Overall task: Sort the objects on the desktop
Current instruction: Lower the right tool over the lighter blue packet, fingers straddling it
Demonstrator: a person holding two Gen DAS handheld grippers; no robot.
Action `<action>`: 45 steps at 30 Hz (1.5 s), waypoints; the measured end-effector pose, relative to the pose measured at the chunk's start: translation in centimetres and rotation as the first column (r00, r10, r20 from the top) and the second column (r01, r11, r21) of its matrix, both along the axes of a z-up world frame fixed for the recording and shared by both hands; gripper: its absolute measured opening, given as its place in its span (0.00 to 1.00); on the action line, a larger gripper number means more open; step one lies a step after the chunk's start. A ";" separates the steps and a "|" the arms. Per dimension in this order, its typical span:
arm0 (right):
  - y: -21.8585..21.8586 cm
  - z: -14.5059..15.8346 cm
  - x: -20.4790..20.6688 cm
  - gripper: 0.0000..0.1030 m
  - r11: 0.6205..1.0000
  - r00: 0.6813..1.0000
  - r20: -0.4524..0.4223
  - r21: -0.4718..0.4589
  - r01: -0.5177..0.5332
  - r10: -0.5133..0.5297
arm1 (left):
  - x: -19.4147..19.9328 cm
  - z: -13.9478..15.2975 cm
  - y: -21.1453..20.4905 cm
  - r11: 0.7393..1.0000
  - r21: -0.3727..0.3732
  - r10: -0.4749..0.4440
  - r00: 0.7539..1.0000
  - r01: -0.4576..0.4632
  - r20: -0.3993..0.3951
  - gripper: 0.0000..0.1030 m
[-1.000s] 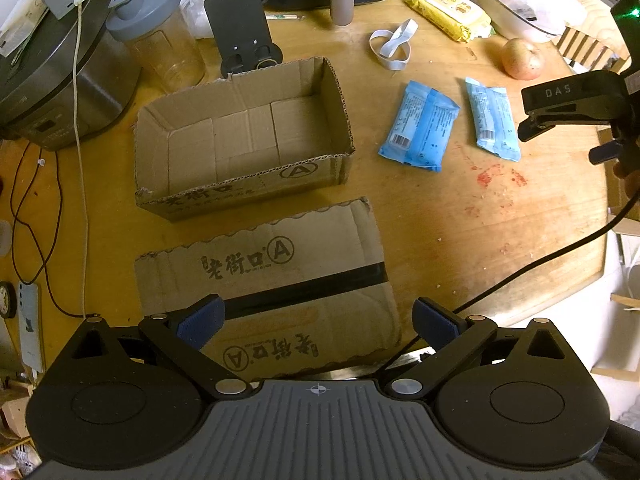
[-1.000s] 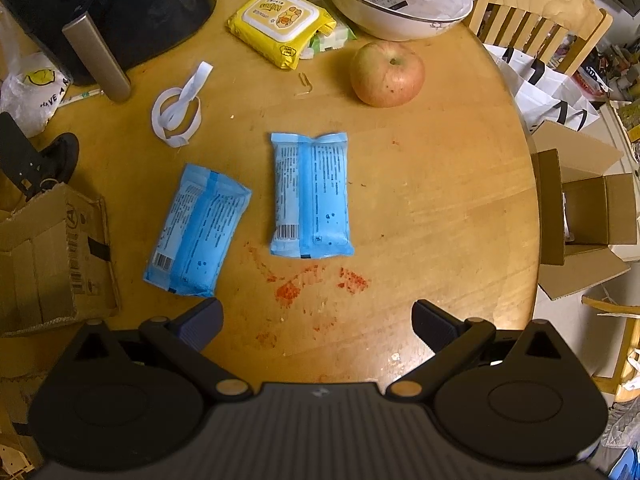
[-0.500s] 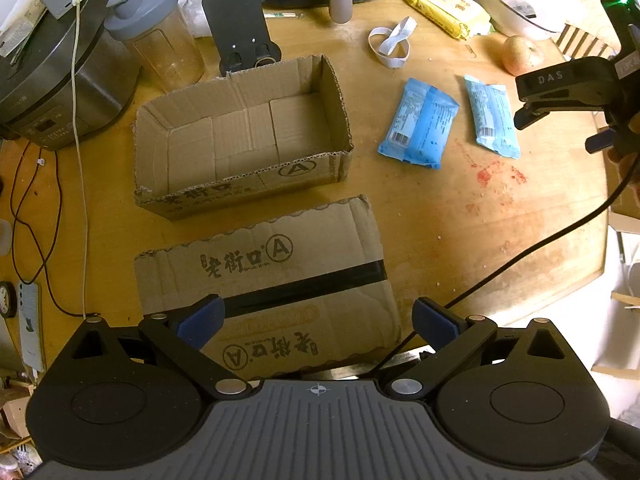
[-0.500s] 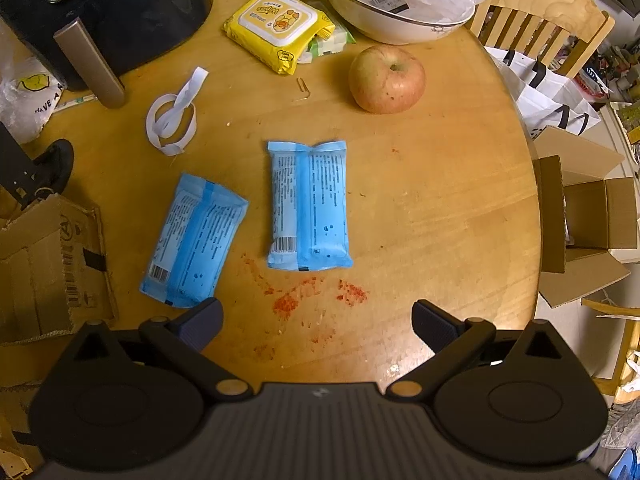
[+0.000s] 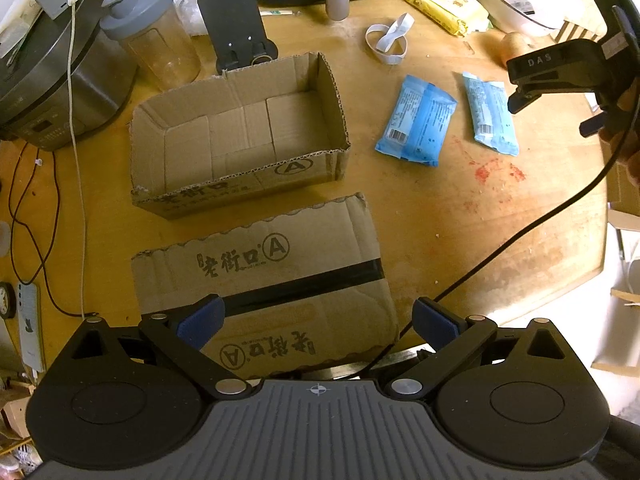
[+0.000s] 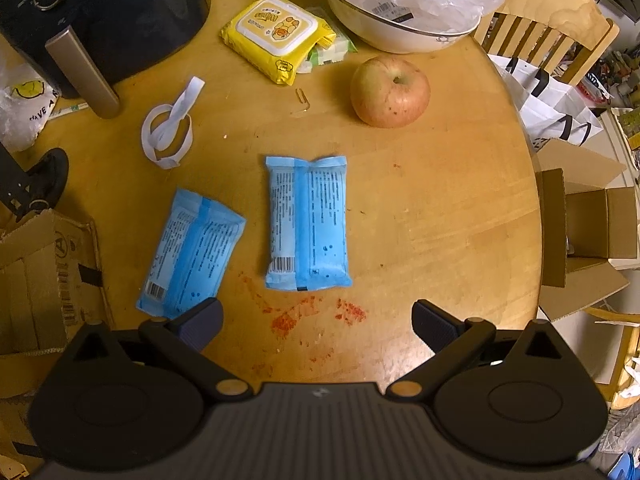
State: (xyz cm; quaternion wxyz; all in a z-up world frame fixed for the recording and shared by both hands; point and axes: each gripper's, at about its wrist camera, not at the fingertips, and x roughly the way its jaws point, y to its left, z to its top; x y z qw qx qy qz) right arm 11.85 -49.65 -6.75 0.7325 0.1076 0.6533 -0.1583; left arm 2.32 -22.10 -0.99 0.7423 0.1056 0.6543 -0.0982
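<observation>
From the left wrist view, the left gripper (image 5: 318,318) hangs wide open and empty above the flattened cardboard (image 5: 260,280). Beyond it the open cardboard box (image 5: 240,136) sits with nothing in it, the likely home for the packets. The right gripper's cable (image 5: 520,240) trails across the table, so any carry toward the box should stay clear of it.

From the right wrist view, the right gripper (image 6: 318,318) is spread wide, holding nothing, just short of the right blue packet (image 6: 307,222). Descending squarely and pinching across its narrow width looks best. The left blue packet (image 6: 192,254) lies near the left finger (image 6: 200,320), which could nudge it. The apple (image 6: 390,92), white strap (image 6: 170,128) and yellow wipes pack (image 6: 278,34) lie well apart.
</observation>
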 end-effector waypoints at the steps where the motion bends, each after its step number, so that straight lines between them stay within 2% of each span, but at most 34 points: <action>1: 0.0 0.0 0.1 1.00 1.000 1.000 0.001 0.001 0.000 0.000 | 0.0 0.0 0.0 1.000 0.000 0.000 1.000 0.000 0.000 1.00; 45: -2.2 -1.1 4.8 1.00 1.000 1.000 0.009 0.010 0.014 -0.014 | 0.1 -0.4 -0.3 1.000 0.014 0.010 1.000 -0.010 -0.012 1.00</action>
